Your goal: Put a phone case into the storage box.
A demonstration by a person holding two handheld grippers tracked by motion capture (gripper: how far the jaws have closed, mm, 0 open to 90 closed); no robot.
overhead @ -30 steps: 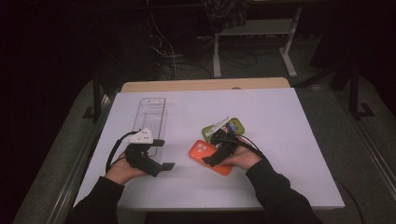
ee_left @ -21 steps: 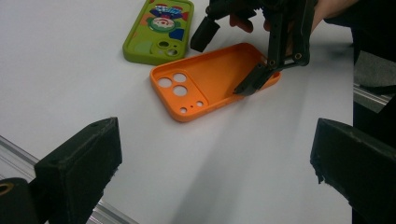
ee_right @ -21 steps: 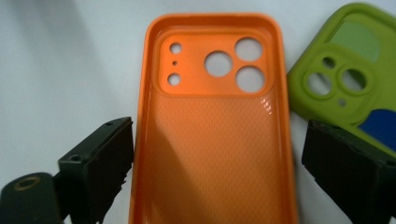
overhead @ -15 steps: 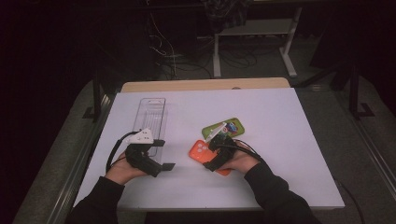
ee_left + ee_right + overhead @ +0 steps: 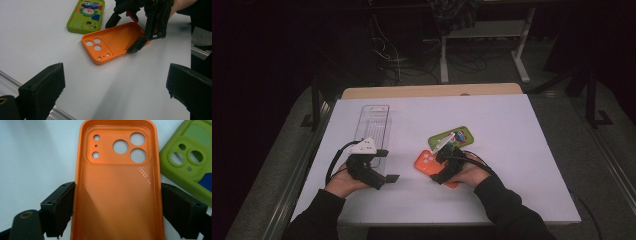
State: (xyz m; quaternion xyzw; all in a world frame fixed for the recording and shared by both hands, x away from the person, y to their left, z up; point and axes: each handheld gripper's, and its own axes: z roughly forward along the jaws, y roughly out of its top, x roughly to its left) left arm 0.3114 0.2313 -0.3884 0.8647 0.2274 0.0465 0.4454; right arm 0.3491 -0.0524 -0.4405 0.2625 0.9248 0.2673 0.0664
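Right tongs (image 5: 117, 212) of mine are open wide around the orange phone case (image 5: 117, 185), both jaws just beside its long edges. It lies hollow side up, camera holes far from me.

A green phone case (image 5: 452, 138) with a bright printed pattern lies flat on the white table (image 5: 522, 150), well apart from a clear plastic tray (image 5: 373, 122) standing lengthwise near the far left side.

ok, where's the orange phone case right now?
The orange plastic phone case lies open side up on the white table, right of centre in the high view, between the right gripper's fingers, with the green phone case just beyond it.
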